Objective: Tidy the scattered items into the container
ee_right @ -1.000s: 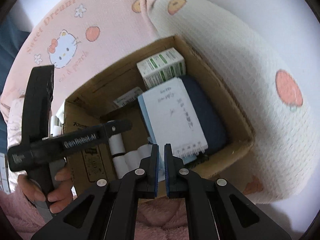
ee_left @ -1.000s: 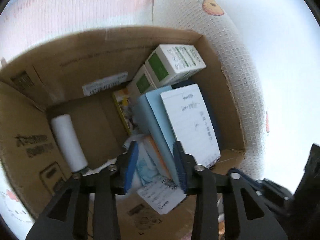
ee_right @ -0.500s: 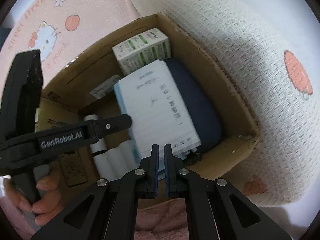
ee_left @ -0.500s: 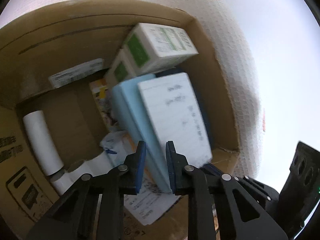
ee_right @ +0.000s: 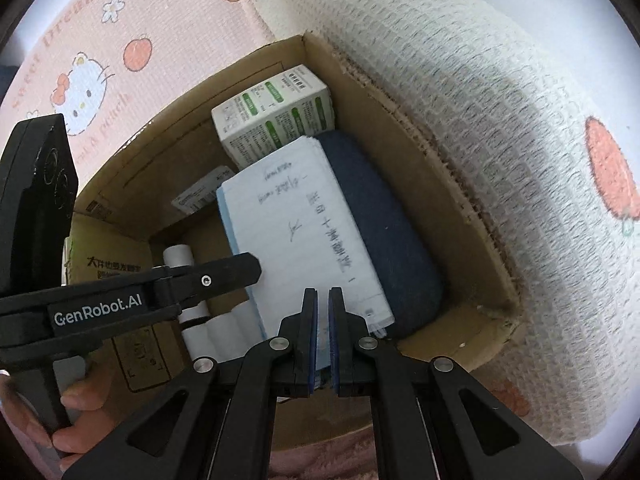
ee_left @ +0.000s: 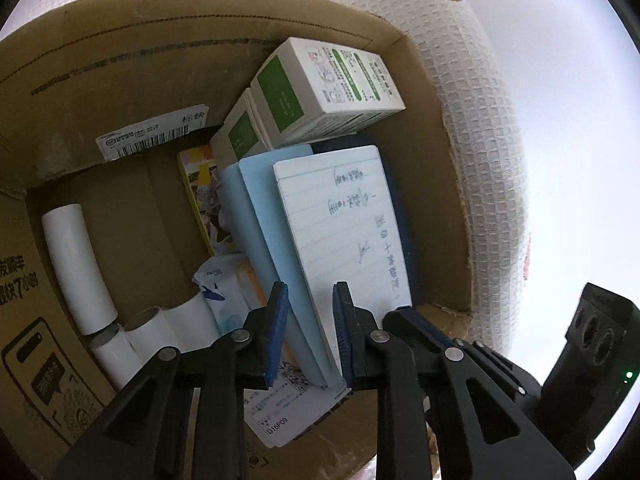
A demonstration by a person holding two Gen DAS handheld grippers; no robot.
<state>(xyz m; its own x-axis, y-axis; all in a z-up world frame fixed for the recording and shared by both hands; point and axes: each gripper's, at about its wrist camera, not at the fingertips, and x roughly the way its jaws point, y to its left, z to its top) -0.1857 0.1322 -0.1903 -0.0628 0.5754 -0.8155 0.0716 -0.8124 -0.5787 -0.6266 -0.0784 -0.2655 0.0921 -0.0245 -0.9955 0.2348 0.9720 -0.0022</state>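
Inside the brown cardboard box [ee_left: 424,184], a white lined notepad with handwriting [ee_left: 344,240] leans on a dark blue pouch [ee_right: 384,232]. Left gripper [ee_left: 310,332]: jaws apart, straddling the notepad's near edge. Right gripper [ee_right: 322,344]: jaws nearly together over that same edge; grip uncertain. Green-and-white cartons [ee_left: 324,88] at the box's far wall, white paper rolls [ee_left: 76,264] at its left side.

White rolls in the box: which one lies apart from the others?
The long roll by the left wall of the box; the other rolls sit bunched together at the near corner.
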